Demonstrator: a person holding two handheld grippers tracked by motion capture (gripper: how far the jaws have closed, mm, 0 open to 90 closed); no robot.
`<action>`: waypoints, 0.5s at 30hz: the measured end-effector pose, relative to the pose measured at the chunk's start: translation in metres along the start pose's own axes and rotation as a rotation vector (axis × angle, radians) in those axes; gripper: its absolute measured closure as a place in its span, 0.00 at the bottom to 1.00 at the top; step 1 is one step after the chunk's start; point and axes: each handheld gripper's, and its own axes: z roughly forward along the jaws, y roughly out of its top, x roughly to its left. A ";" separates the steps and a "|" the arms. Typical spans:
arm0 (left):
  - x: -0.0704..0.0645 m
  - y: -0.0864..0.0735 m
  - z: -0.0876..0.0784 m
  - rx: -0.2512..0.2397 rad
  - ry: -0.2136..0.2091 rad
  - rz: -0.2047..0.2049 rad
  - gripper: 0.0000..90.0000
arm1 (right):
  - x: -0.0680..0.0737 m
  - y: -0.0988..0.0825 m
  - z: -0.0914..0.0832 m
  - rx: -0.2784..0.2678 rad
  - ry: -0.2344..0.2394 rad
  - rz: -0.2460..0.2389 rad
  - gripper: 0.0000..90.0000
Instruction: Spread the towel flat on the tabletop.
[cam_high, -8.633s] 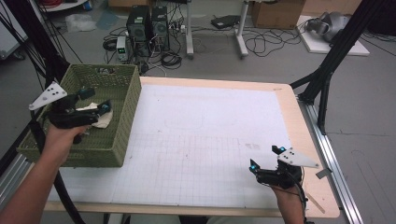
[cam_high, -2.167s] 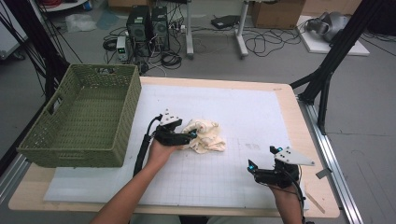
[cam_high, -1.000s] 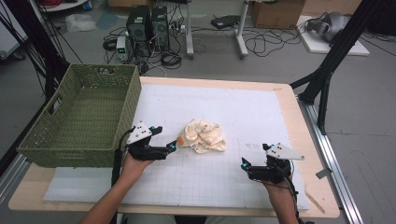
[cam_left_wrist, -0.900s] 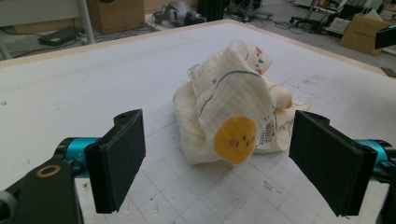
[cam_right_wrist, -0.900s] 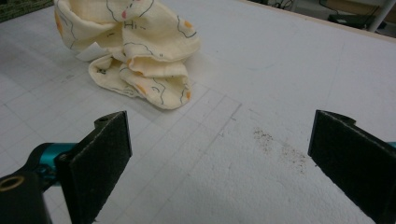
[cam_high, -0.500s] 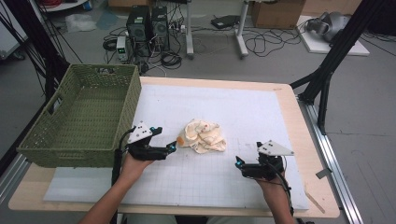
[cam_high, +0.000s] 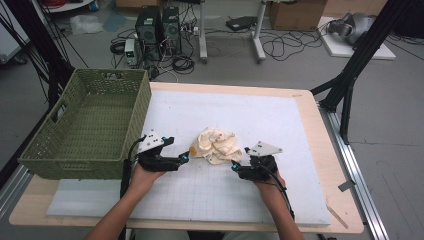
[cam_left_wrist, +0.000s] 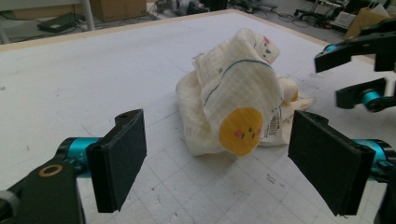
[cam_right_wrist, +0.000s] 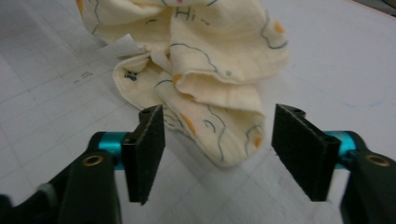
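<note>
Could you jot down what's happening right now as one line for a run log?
cloth: crumpled on white mat | left gripper: open beside it | right gripper: jaws just closing, cloth edge between, no grip | basket: at left

I am holding my left tongs (cam_high: 184, 159) just beside the left edge of the crumpled cream cloth (cam_high: 217, 145) on the white mat (cam_high: 280, 120) covering the table (cam_high: 320, 150). My right tongs (cam_high: 237, 167) are sitting at the cloth's lower right edge, jaws having just been closing. The green woven basket (cam_high: 87, 127) is standing at the table's left.
</note>
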 end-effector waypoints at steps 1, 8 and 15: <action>0.000 0.000 0.000 -0.001 -0.001 0.000 0.22 | 0.001 0.001 0.006 0.006 0.005 -0.013 0.42; 0.001 0.000 0.000 0.002 0.006 0.001 0.26 | 0.009 0.005 0.023 0.023 0.009 -0.070 0.66; 0.002 -0.001 0.002 0.015 0.004 -0.001 0.27 | 0.003 0.004 0.034 0.072 0.051 -0.027 0.88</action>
